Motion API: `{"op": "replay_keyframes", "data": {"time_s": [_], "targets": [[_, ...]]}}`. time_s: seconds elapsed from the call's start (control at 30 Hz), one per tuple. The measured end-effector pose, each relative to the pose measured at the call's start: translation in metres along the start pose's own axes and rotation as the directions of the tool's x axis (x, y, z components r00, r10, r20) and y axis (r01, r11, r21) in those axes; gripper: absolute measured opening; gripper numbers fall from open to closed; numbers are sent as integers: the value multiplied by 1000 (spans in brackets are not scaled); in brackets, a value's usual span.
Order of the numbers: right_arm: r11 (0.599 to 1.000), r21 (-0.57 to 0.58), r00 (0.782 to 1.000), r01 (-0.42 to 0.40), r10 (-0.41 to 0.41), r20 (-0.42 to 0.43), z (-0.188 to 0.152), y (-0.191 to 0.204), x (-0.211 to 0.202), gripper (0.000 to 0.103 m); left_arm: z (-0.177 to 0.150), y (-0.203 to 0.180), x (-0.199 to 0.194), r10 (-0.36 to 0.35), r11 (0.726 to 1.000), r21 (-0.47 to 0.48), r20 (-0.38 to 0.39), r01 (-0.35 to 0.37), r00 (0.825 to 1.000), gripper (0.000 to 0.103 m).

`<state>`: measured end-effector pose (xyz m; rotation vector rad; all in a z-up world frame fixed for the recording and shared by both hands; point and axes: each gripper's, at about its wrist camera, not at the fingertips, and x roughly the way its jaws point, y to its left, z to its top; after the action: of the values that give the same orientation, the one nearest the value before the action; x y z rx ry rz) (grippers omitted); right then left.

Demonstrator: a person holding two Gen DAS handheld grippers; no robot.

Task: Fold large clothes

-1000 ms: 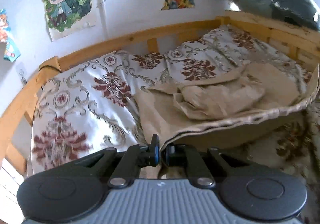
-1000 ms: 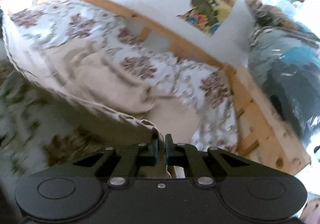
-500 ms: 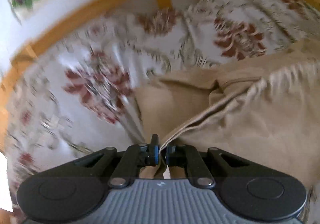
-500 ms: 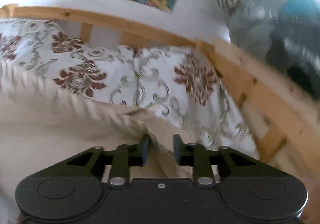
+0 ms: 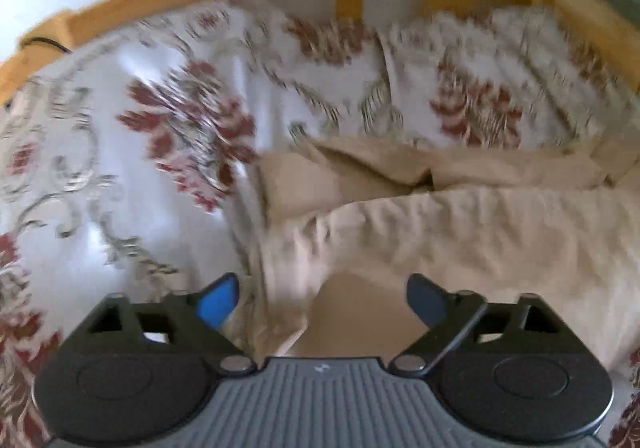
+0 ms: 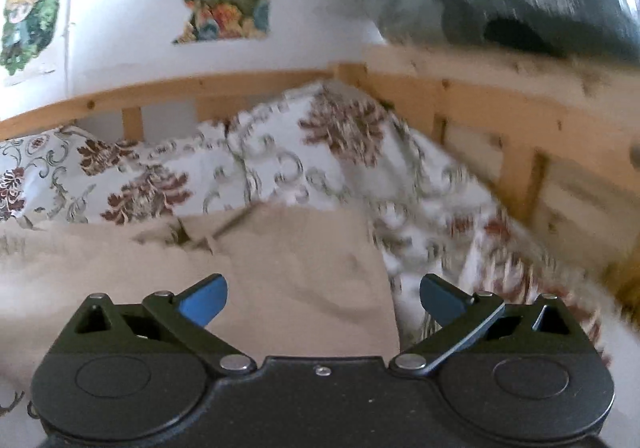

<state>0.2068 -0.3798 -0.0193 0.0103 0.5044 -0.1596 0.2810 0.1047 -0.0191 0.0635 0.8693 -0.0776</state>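
Both grippers, left gripper [image 5: 322,298] and right gripper [image 6: 323,298], clamped on the beige cloth [image 5: 480,232] edge a second ago, are opening wide, gripping nothing; it lies folded on the floral bedspread [image 5: 120,168], this fold apparently done

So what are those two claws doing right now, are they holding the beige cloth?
Left gripper: jaws opening, beige cloth between them, not gripped.
Right gripper: jaws opening over the cloth, holding nothing.

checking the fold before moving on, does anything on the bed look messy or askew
Yes. In the left wrist view, the beige cloth is bunched and wrinkled at its left end, with a loose flap sticking out behind the folded edge. Both grippers are opening, pads off the cloth. The flowered bedspread also lies rumpled.
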Motion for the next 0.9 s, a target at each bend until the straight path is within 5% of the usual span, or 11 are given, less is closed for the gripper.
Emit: {"op": "replay_keyframes", "data": {"time_s": [0.2,0.3,0.4,0.47,0.53,0.57,0.63,0.7,0.9], "targets": [[990,141,992,3,16,-129,-18,-11,16,89,-60,38,-32,-22,987,-160,26,26,999,95],[981,192,986,9,24,-167,-22,-14,12,88,-90,53,-34,-71,953,-292,25,76,997,84],[975,220,983,9,32,-183,-26,-15,0,88,-104,57,-27,-133,912,-386,40,138,990,60],[969,246,979,-2,52,-195,-31,-16,-7,86,-106,57,-18,-143,894,-424,39,146,989,21],[965,261,974,-1,60,-217,-34,-18,-6,60,-104,54,-16,-109,886,-450,32,112,994,11],[964,267,973,6,56,-223,-35,-19,-5,53,-100,51,-18,-90,896,-433,36,97,995,10],[961,275,976,36,25,-216,-36,-22,-6,20,-89,39,-31,-28,940,-338,63,48,998,8],[955,294,983,28,26,-179,-34,-28,-11,6,-76,30,-48,3,971,-237,90,18,996,8],[967,255,999,6,7,-52,-17,-29,-33,2,-67,21,-76,12,988,-154,110,5,994,8]]}}
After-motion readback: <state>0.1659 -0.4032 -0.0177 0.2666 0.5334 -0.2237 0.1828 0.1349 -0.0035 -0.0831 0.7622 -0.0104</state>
